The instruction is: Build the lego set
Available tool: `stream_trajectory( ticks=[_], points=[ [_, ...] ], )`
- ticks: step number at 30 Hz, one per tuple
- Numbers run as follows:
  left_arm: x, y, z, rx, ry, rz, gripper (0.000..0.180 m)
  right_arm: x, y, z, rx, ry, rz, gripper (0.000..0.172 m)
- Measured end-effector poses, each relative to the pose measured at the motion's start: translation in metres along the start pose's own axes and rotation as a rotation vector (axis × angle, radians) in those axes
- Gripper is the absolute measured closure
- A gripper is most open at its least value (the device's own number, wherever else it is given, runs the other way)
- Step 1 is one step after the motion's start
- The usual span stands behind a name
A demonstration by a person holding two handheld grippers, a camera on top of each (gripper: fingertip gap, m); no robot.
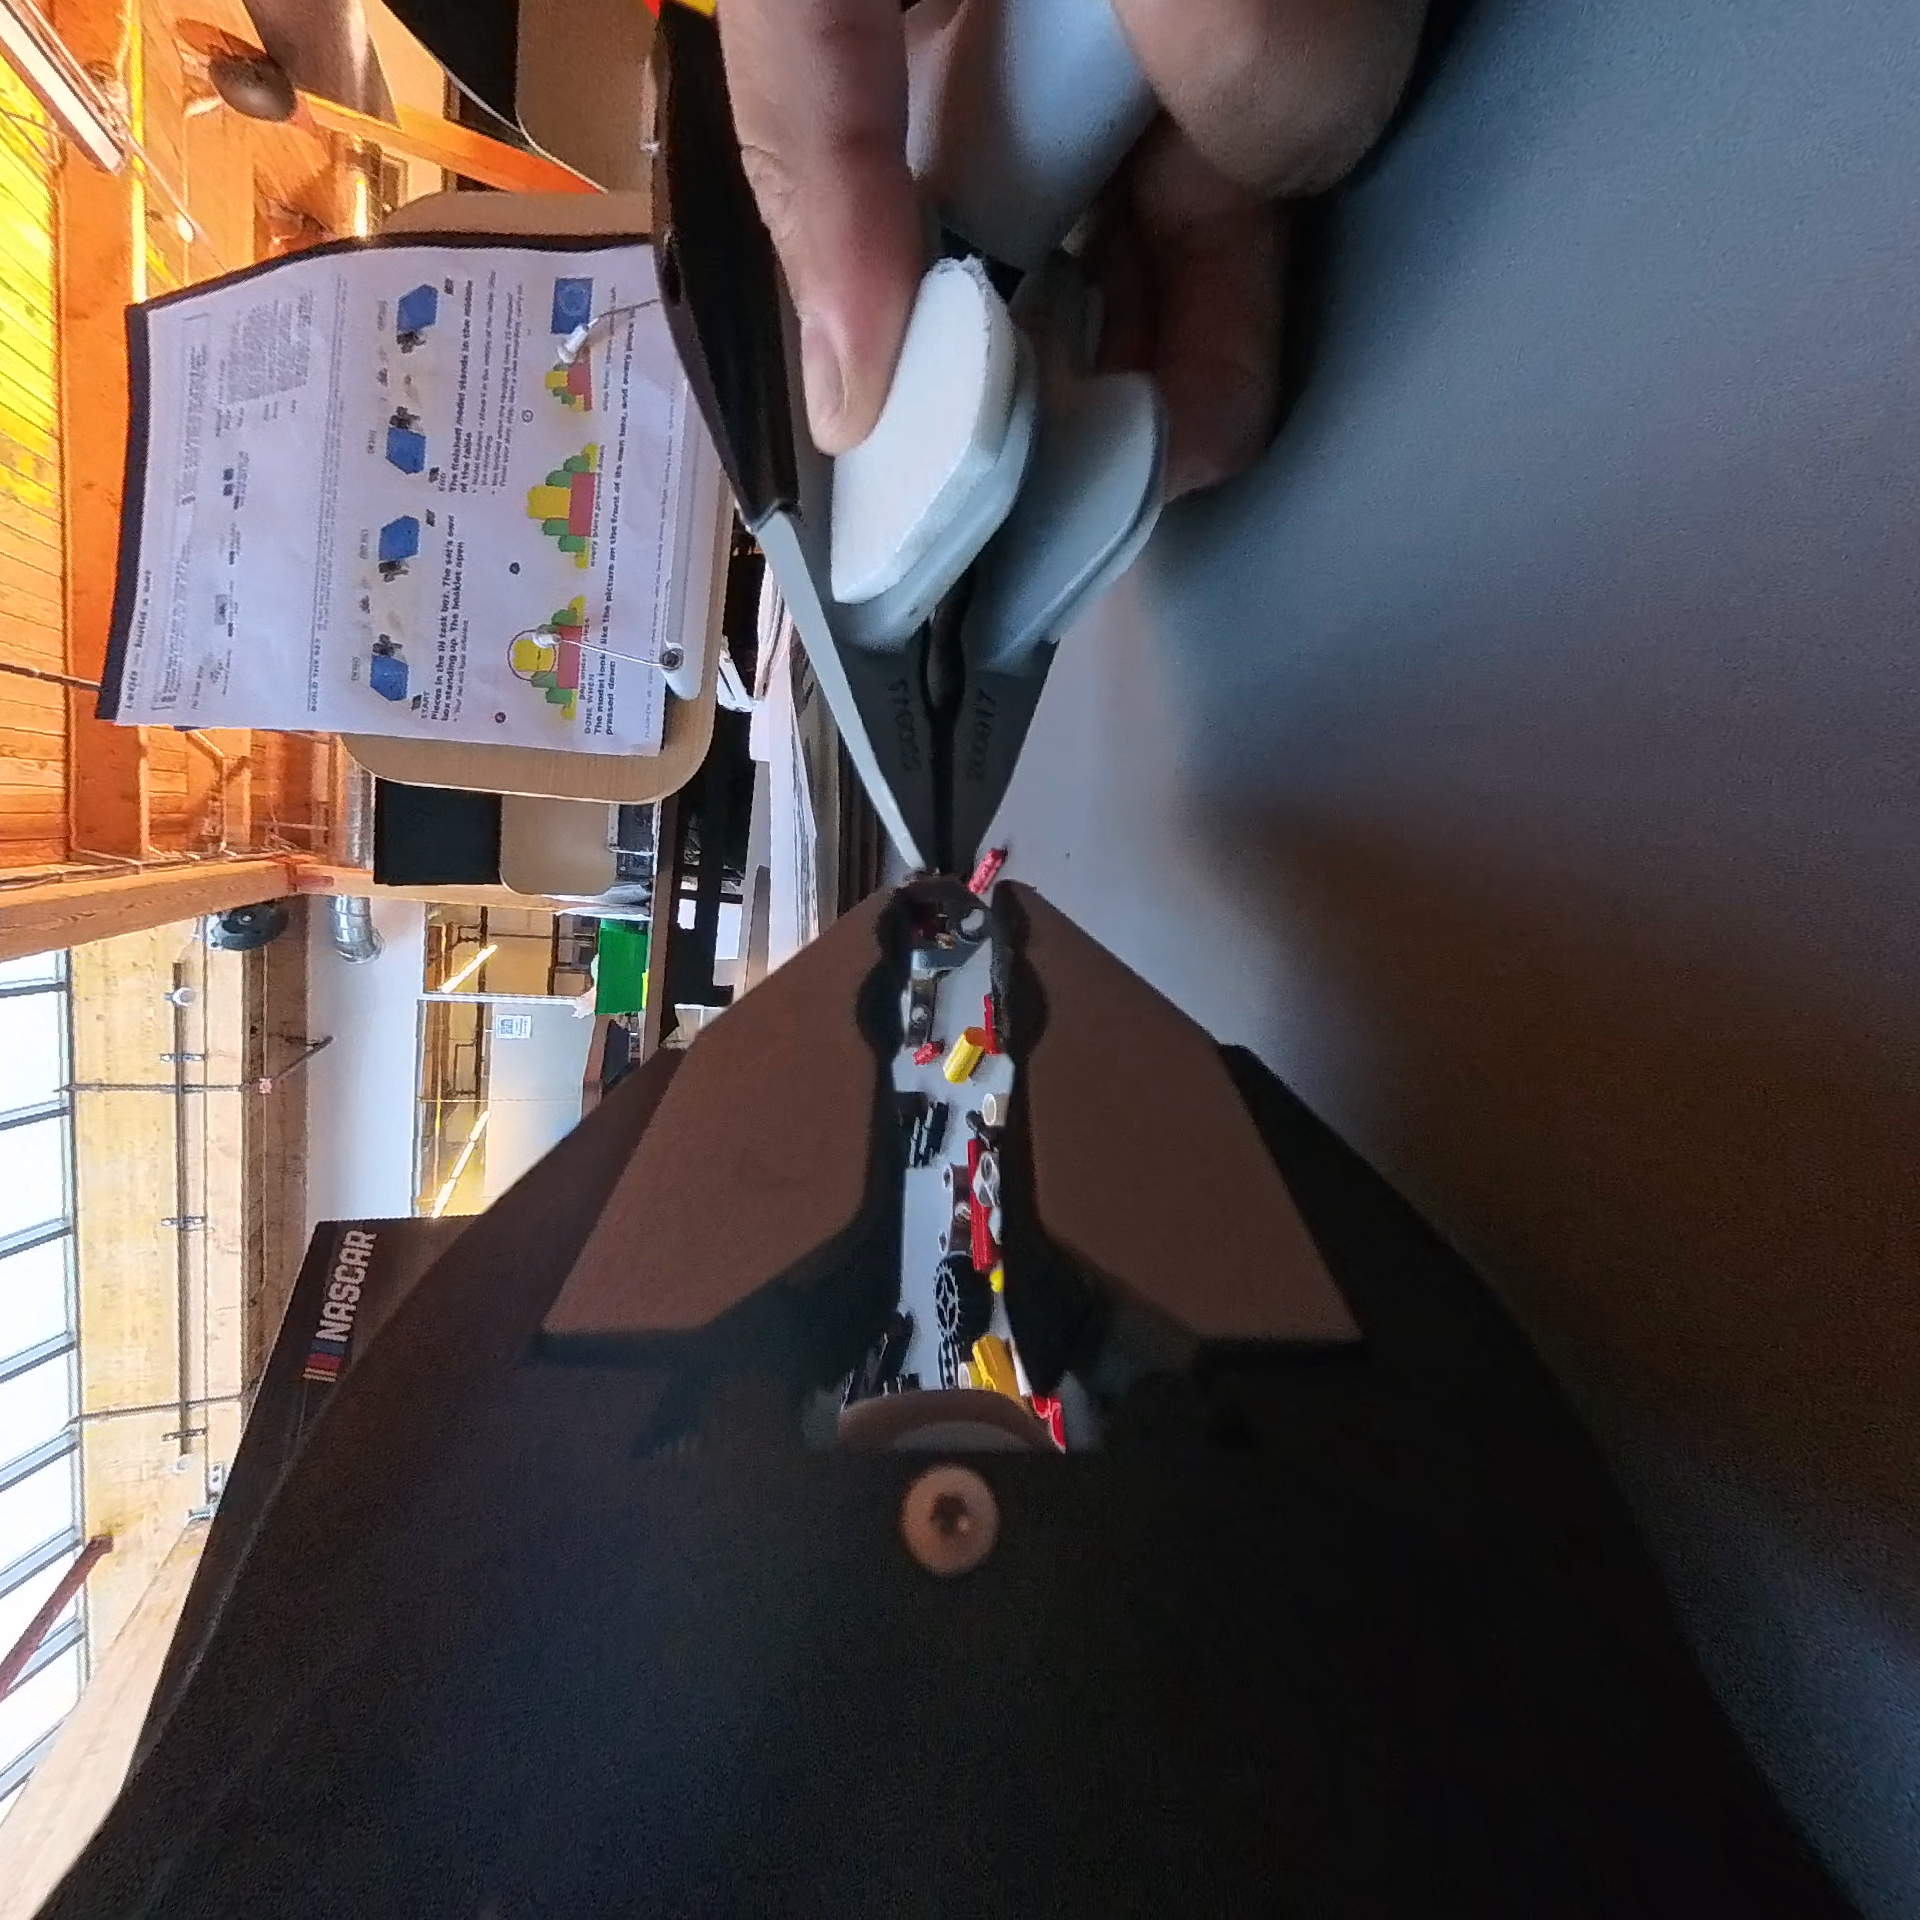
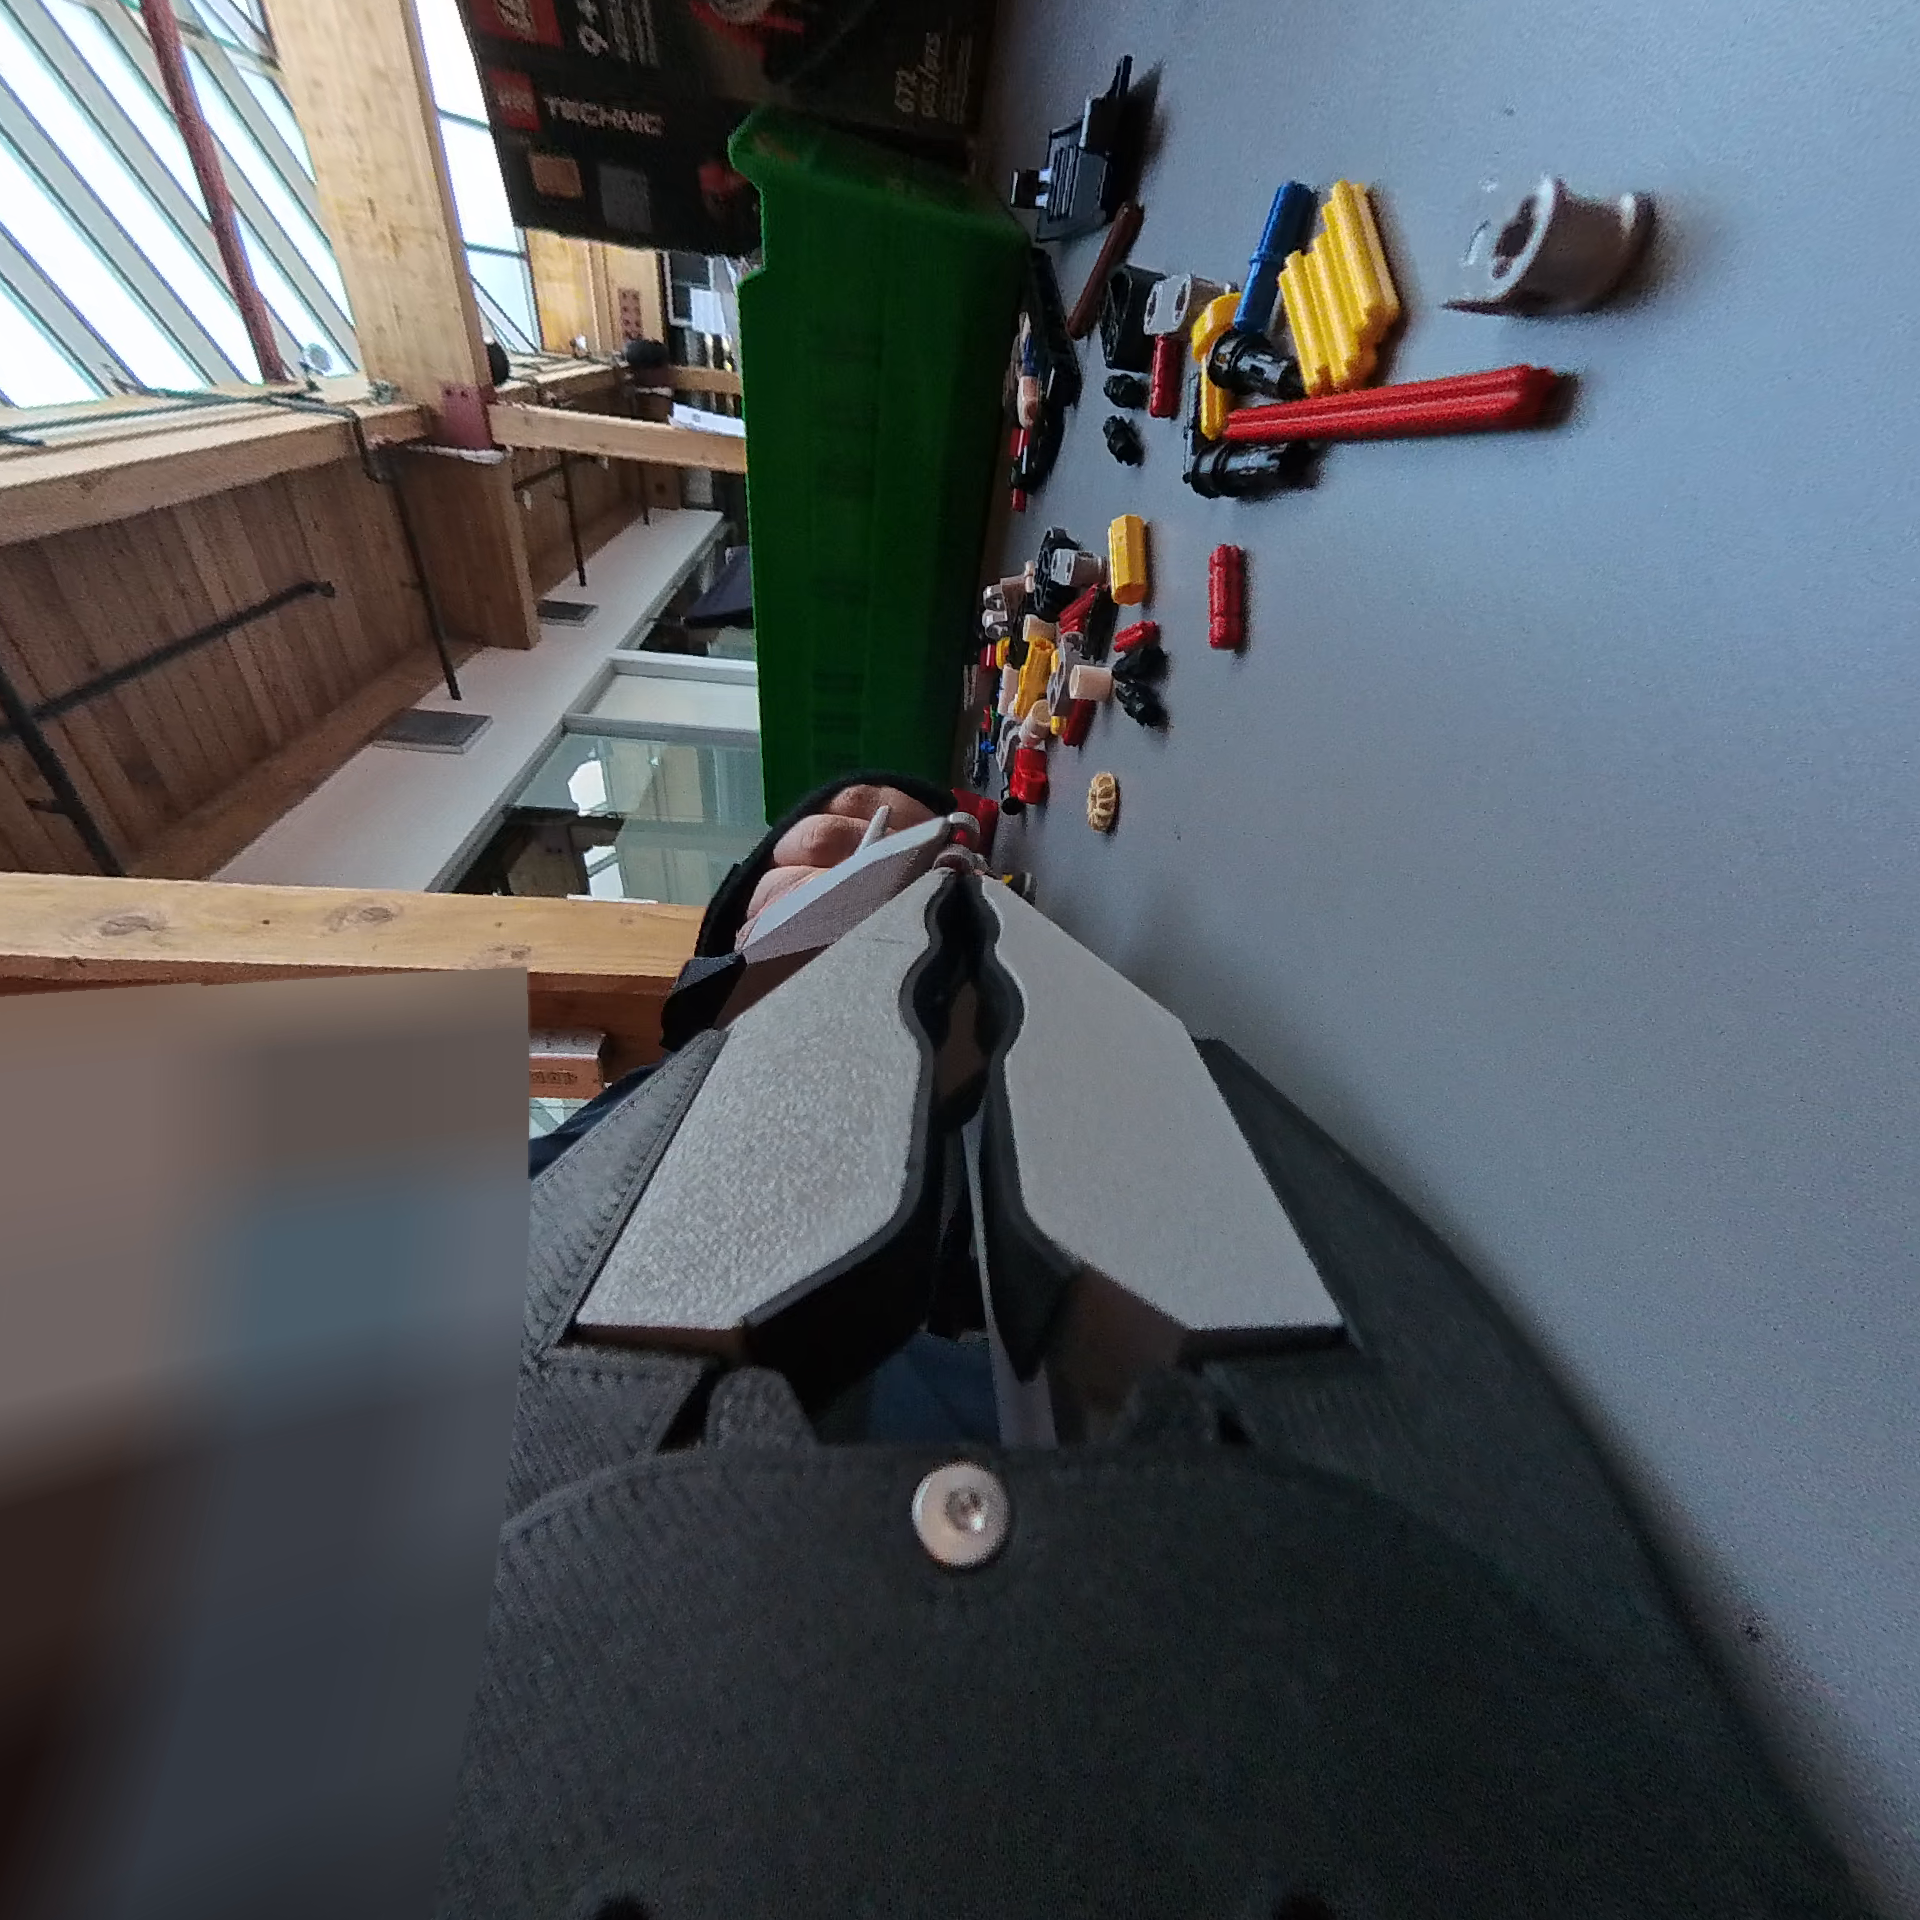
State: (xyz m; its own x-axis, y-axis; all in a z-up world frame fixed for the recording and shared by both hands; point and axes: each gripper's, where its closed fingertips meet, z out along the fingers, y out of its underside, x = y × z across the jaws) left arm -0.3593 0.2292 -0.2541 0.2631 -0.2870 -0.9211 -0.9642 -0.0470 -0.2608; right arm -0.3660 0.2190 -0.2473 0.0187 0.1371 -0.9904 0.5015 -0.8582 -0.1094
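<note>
The left gripper (image 1: 951, 899) is pinching a small grey piece (image 1: 968, 923), probably steadying it. The right gripper (image 2: 964, 881), nearly closed, is touching that piece tip-first, likely fitting something I cannot make out.

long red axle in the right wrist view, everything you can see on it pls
The red axle is a long, straight rod of glossy plastic, ridged along its length like a cross-section shaft. It lies flat on the grey table, loose and whole. One end runs in among a black connector and a yellow piece; the other end is free. A stack of yellow axles lies just beside it. Neither gripper is near it.
</note>
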Motion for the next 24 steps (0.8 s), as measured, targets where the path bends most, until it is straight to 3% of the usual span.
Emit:
stream_trajectory(
  ticks=[1, 6, 8, 11, 13, 14, 15, 19, 24],
  points=[
    [0.000, 0.001, 0.000, -0.001, 0.005, -0.001, 0.170, 0.001, 0.000, 0.001, -0.010, 0.010, -0.003, 0.172],
    [0.001, 0.006, 0.000, -0.009, 0.016, -0.010, 0.169, 0.003, -0.002, 0.005, -0.050, 0.047, -0.035, 0.172],
    [-0.004, 0.007, 0.001, 0.031, 0.064, -0.149, 0.169, -0.001, -0.005, 0.005, -0.062, 0.041, -0.112, 0.172],
    [-0.025, -0.005, -0.004, 0.228, 0.193, -0.551, 0.168, -0.024, -0.009, 0.000, -0.053, -0.013, -0.381, 0.172],
    [-0.030, -0.014, -0.008, 0.315, 0.292, -0.726, 0.168, -0.036, 0.001, -0.010, -0.044, -0.010, -0.668, 0.172],
    [-0.026, -0.022, -0.009, 0.332, 0.355, -0.772, 0.168, -0.041, 0.008, -0.018, -0.035, -0.003, -0.810, 0.172],
    [-0.022, -0.032, -0.011, 0.354, 0.416, -0.799, 0.168, -0.047, 0.014, -0.027, -0.020, 0.008, -0.935, 0.156],
    [0.002, -0.071, -0.012, 0.379, 0.653, -0.856, 0.168, -0.056, 0.032, -0.058, -0.014, 0.194, -1.428, 0.150],
    [0.020, -0.088, -0.003, 0.300, 0.866, -0.979, 0.167, -0.041, 0.058, -0.081, -0.195, 0.384, -1.684, 0.159]
  ],
)
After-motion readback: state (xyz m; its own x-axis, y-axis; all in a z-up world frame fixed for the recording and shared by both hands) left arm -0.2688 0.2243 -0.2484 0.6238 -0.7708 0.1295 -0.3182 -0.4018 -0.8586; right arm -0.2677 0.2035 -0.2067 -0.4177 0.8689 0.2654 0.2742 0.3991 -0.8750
